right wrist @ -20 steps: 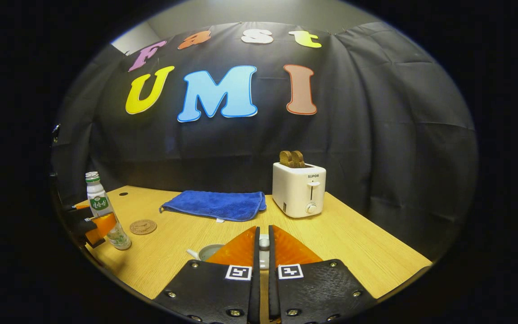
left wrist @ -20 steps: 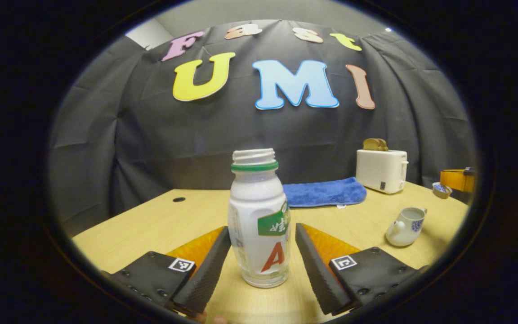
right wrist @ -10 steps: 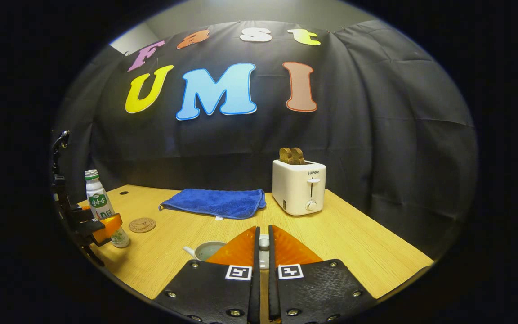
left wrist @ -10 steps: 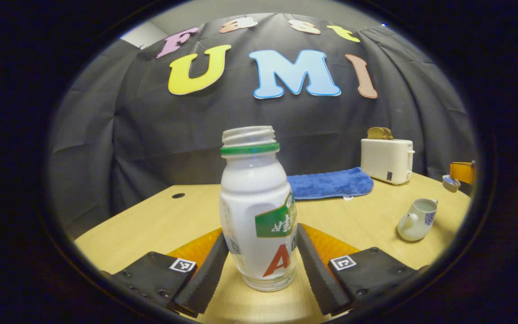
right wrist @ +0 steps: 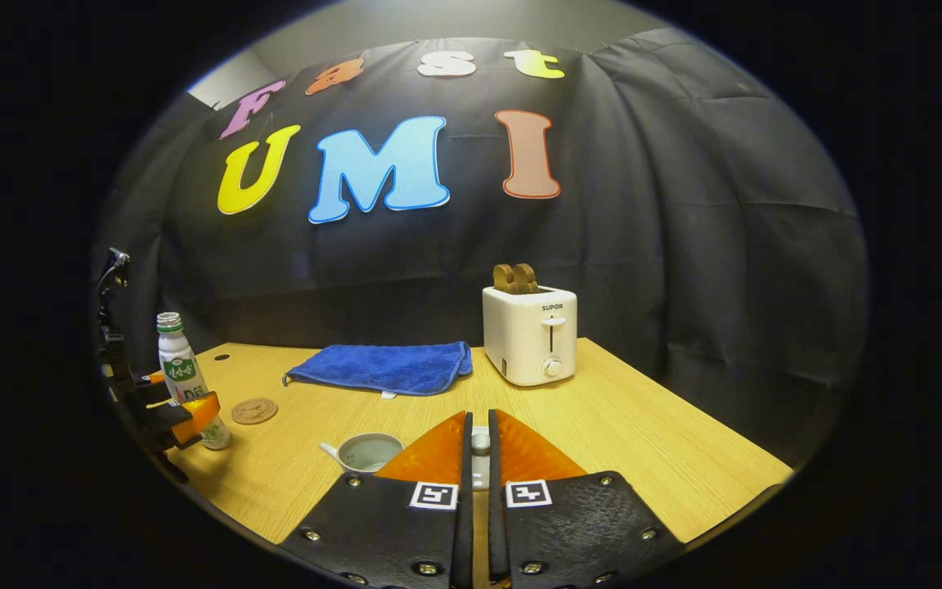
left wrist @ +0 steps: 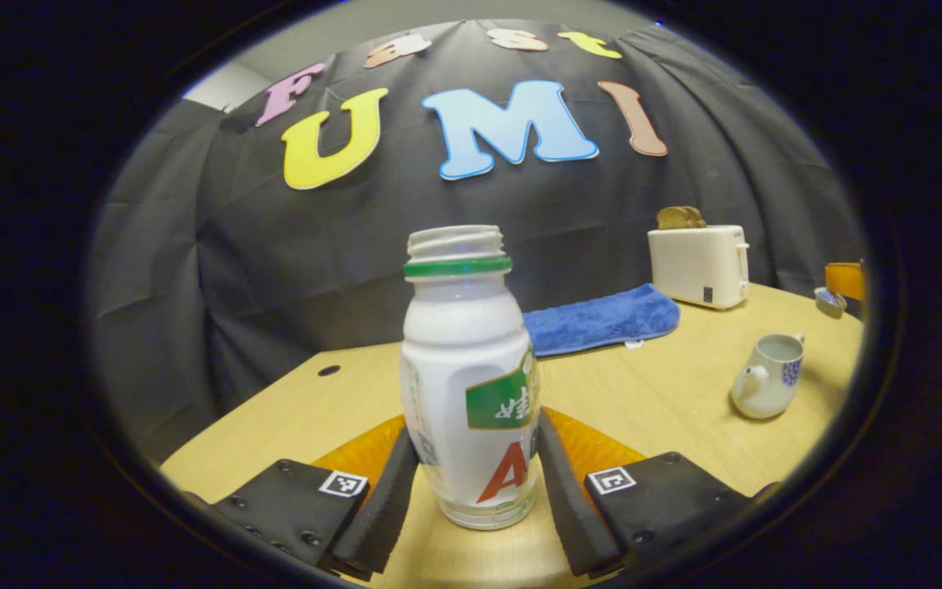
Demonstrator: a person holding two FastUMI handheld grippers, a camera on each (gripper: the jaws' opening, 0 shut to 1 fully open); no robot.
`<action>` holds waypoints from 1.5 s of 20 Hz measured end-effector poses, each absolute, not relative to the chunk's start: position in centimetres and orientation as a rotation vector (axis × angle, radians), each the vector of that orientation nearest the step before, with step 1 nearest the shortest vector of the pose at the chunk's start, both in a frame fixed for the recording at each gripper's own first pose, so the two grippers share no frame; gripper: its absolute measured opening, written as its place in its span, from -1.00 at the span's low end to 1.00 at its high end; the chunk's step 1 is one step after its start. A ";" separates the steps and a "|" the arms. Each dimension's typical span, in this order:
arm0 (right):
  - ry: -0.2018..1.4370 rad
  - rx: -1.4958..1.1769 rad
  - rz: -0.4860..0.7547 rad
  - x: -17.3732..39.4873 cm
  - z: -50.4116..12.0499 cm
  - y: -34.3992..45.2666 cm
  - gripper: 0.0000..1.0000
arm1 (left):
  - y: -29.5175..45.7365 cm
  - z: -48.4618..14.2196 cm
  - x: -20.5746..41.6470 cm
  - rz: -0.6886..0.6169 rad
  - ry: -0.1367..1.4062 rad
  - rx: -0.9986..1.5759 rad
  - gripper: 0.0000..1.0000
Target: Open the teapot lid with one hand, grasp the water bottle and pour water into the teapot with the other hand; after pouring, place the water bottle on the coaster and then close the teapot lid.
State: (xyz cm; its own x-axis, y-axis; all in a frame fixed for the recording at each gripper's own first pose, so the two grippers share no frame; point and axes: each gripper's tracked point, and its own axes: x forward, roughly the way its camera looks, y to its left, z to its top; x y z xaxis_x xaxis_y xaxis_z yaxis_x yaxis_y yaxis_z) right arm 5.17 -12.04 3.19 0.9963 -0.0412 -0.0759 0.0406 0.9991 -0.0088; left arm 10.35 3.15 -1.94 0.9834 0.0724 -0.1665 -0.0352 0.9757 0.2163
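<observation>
A white capless water bottle (left wrist: 467, 384) with a green neck ring and a green label stands upright between my left gripper's (left wrist: 476, 425) fingers, which press on both its sides. The right gripper view shows the bottle (right wrist: 179, 372) far left, held by that gripper (right wrist: 185, 413) near a round brown coaster (right wrist: 254, 410). My right gripper (right wrist: 478, 417) is shut on the knob of the white teapot lid (right wrist: 480, 446), held above and to the right of the open white teapot (right wrist: 369, 451). In the left gripper view the open teapot (left wrist: 768, 376) stands at the right.
A white toaster (right wrist: 530, 334) with toast in it stands at the back of the wooden table (right wrist: 643, 442). A blue cloth (right wrist: 381, 368) lies left of the toaster, behind the coaster. The table's near and right edges are close to the teapot.
My left gripper's fingers closed from either side onto the bottle and the view tilted. My right gripper rose a little with the lid, uncovering more of the teapot.
</observation>
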 end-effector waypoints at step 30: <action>0.081 0.059 -0.055 2.4 2.4 -18.0 -0.86 | -7.9 3.5 12.0 0.026 0.006 1.205 0.65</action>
